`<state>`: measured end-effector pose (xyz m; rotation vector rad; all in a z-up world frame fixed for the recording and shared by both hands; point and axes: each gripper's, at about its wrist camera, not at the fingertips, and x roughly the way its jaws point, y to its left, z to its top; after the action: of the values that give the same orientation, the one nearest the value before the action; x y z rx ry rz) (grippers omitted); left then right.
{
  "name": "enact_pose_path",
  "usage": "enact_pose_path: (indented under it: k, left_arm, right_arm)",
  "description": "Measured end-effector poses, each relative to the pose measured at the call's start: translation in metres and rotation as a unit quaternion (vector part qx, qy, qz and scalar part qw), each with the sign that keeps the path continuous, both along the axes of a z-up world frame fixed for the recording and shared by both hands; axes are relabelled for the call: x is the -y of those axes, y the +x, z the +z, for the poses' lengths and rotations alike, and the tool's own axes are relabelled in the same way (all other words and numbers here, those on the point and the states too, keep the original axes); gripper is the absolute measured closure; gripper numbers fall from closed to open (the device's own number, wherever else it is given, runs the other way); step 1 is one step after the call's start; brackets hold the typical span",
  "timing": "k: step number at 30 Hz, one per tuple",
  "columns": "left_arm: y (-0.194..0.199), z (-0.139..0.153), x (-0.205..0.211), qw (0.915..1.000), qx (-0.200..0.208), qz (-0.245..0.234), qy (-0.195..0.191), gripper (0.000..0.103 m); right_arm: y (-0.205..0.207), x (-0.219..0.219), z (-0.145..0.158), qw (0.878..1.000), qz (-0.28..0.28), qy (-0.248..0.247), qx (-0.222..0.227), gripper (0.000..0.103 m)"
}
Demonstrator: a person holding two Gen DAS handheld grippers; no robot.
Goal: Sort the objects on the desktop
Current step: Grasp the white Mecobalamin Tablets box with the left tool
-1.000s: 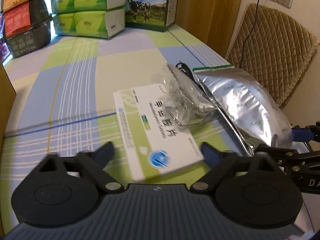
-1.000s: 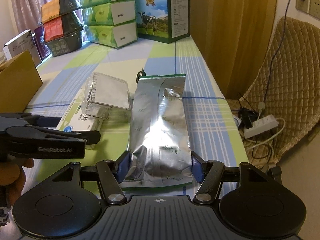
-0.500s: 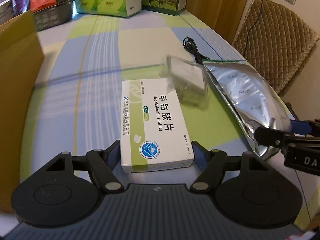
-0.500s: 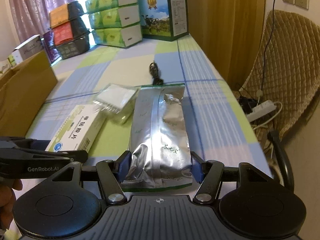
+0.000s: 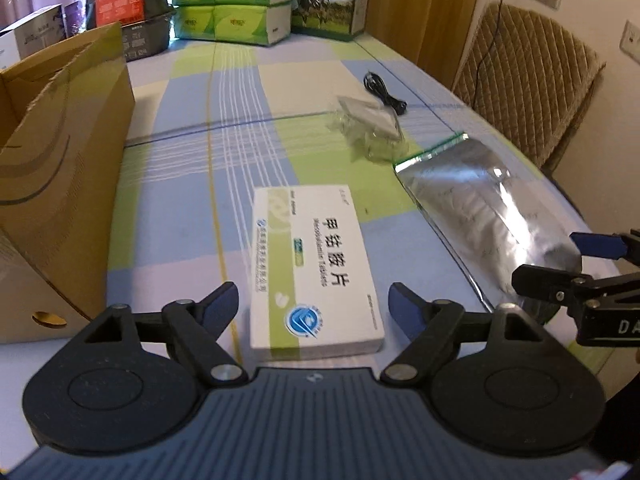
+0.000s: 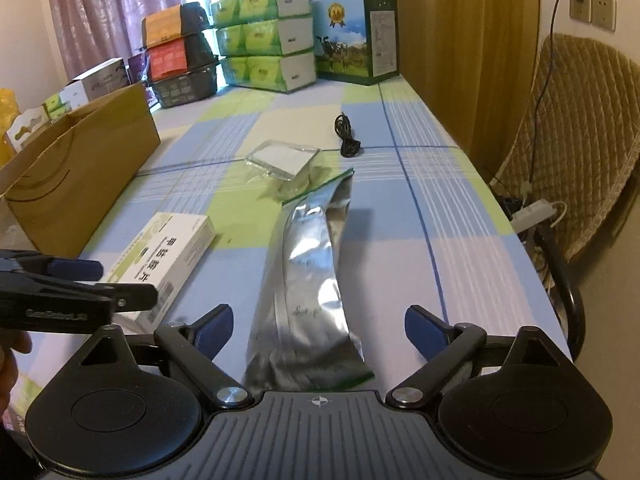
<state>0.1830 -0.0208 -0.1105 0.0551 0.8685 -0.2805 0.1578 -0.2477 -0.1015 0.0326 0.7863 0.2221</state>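
A white and green medicine box (image 5: 316,264) (image 6: 168,252) lies flat on the checked tablecloth. My left gripper (image 5: 314,304) (image 6: 116,280) is open around its near end, with a thin gap showing on each side. To the right lies a silver foil pouch (image 5: 480,208) (image 6: 312,264). My right gripper (image 6: 318,328) (image 5: 560,260) stands open astride its near end, both fingers clear of the foil. Farther back sit a clear plastic bag (image 5: 372,128) (image 6: 284,164) holding something white and a coiled black cable (image 5: 384,92) (image 6: 346,136).
An open cardboard box (image 5: 60,168) (image 6: 80,168) stands at the left. Stacked green tissue packs (image 6: 264,52), a milk carton (image 6: 356,44) and dark food packs line the far end. The table's right edge drops to a padded chair (image 6: 572,128) and a power strip (image 6: 536,212).
Both grippers drew back toward the near edge, bringing the medicine box and pouch away from the clear bag. The right gripper let go of the pouch and opened wider.
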Motion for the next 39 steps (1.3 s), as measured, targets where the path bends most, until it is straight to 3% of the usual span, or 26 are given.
enact_pose_path:
  k: [6,11,15,20,22,39]
  left_arm:
    - [0.008,-0.004,-0.012,0.9993,-0.011,0.02,-0.031,0.02]
    - [0.014,-0.006,-0.009,0.9994,-0.01,0.014,-0.03,0.02]
    - [0.02,-0.01,-0.004,0.9998,-0.007,0.004,-0.02,0.02]
    - [0.028,-0.012,0.001,0.9999,-0.004,-0.003,-0.01,0.02]
    - [0.031,-0.012,0.002,0.9999,-0.006,-0.002,-0.012,0.021]
    - [0.037,-0.021,0.013,0.9994,-0.006,-0.02,0.028,0.034]
  right_arm:
    - [0.019,-0.001,-0.007,1.0,0.004,0.01,-0.011,0.013]
    - [0.037,-0.005,-0.006,1.0,0.009,0.005,-0.013,0.015]
    - [0.046,-0.015,-0.012,0.999,0.027,-0.021,-0.025,0.031]
    - [0.054,-0.024,-0.021,0.997,0.048,-0.038,-0.042,0.04]
    - [0.057,-0.026,-0.024,0.997,0.053,-0.042,-0.049,0.05]
    - [0.05,-0.031,-0.024,0.997,0.043,-0.055,-0.033,0.066]
